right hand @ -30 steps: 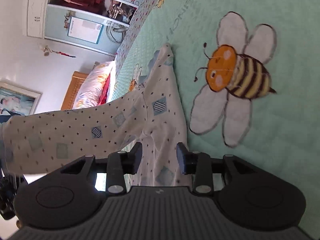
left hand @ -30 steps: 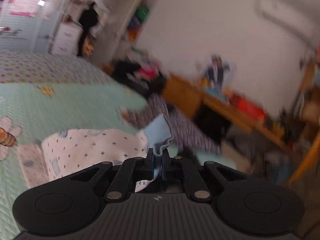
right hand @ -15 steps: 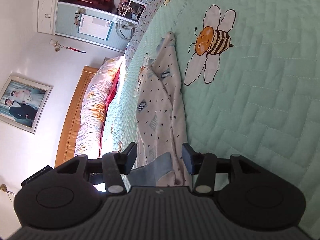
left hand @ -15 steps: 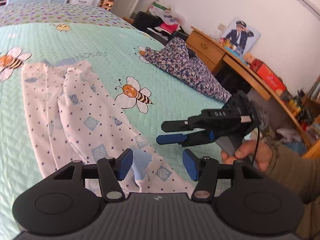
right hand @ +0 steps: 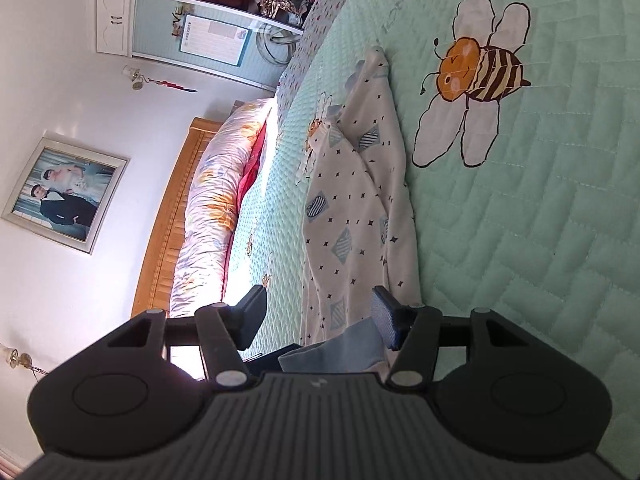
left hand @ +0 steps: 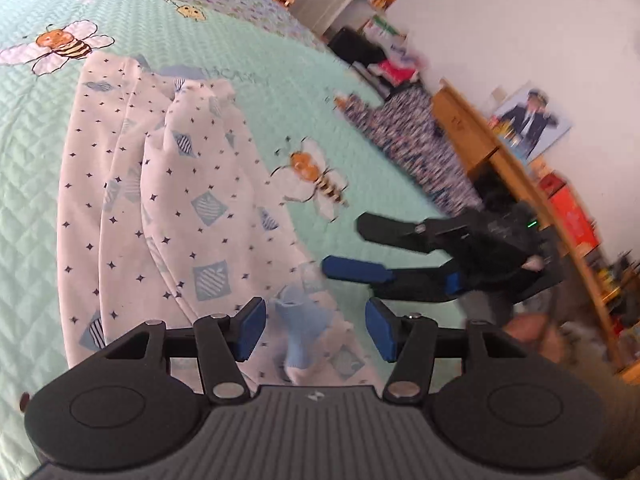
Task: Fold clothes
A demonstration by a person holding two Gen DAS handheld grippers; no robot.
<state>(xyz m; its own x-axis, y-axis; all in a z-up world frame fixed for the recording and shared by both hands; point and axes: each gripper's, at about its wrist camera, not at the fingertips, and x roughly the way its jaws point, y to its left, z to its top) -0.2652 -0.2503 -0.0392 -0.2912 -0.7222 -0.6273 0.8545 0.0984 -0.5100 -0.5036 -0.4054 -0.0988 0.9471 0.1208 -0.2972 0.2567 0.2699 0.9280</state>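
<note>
Left wrist view first: my left gripper (left hand: 316,334) is hovering low over the white patterned garment (left hand: 176,216), which is lying in long folds on the mint quilt (left hand: 36,184) with its bee prints. My blue pads (left hand: 250,330) are standing apart and closing in, with the garment's light-blue cuff (left hand: 298,330) rising between them; neither pad is pressing on it, so I am gripping nothing. Just to the right, my right gripper (left hand: 344,248) is reaching in sideways near the same end of the garment, its jaws parted and nothing between them. A blurred hand (left hand: 532,332) is showing behind it. Farther off, a dark floral garment (left hand: 408,148) is lying near the quilt's edge beside a wooden desk (left hand: 500,160).

Right wrist view next: my right gripper (right hand: 320,316) is pointing along the garment (right hand: 352,216), which is stretching away toward a pillow roll (right hand: 212,216) and a wooden headboard (right hand: 164,248). My jaws are spreading wider, and the garment's near end with the blue cuff (right hand: 340,352) is lying between them. The cuff seems to be brushing the right pad (right hand: 382,318), though I cannot tell for sure from this angle; nothing is clamped. One bee print (right hand: 476,76) is sitting on bare quilt (right hand: 540,240) beside the garment.
</note>
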